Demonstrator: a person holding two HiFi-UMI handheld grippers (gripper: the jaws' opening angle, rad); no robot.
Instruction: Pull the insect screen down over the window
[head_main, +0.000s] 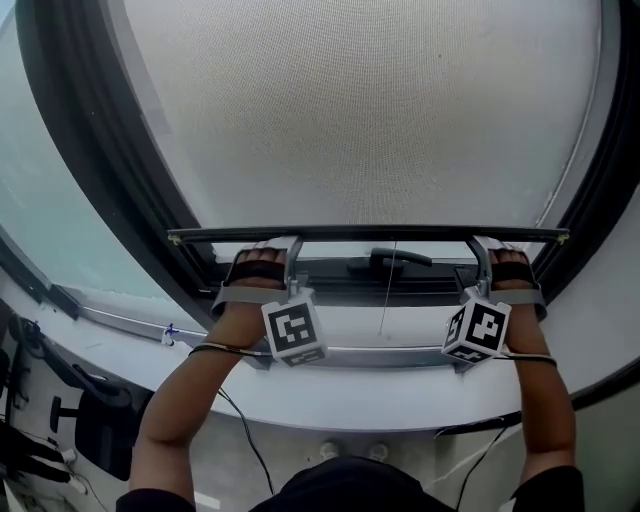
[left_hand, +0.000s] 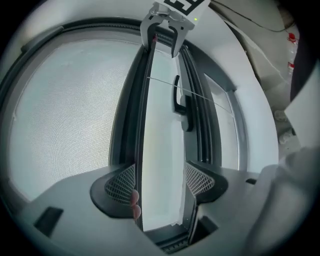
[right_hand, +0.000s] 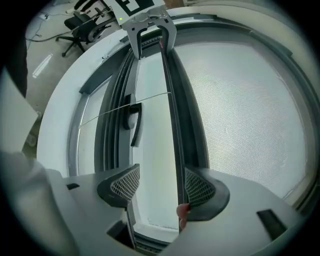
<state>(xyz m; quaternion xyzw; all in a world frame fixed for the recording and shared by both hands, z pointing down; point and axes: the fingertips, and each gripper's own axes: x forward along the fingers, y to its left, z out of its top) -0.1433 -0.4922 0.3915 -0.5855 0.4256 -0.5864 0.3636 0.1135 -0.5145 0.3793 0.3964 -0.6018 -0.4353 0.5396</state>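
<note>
The insect screen's grey mesh (head_main: 370, 110) covers most of the window. Its dark bottom bar (head_main: 370, 235) lies level just above the lower frame. My left gripper (head_main: 290, 252) and right gripper (head_main: 481, 252) stand open, each with its jaws either side of the bar near one end. In the left gripper view the bar (left_hand: 145, 100) runs close along the left jaw of the left gripper (left_hand: 161, 181). In the right gripper view the bar (right_hand: 170, 100) runs by the right jaw of the right gripper (right_hand: 161, 186). A fingertip (right_hand: 183, 212) shows beside the bar.
A dark window handle (head_main: 400, 258) and a thin pull cord (head_main: 388, 290) sit between the grippers, below the bar. The white sill (head_main: 330, 395) curves in front. An office chair (head_main: 90, 430) and cables lie at the lower left. Bottles (left_hand: 291, 50) stand off to one side.
</note>
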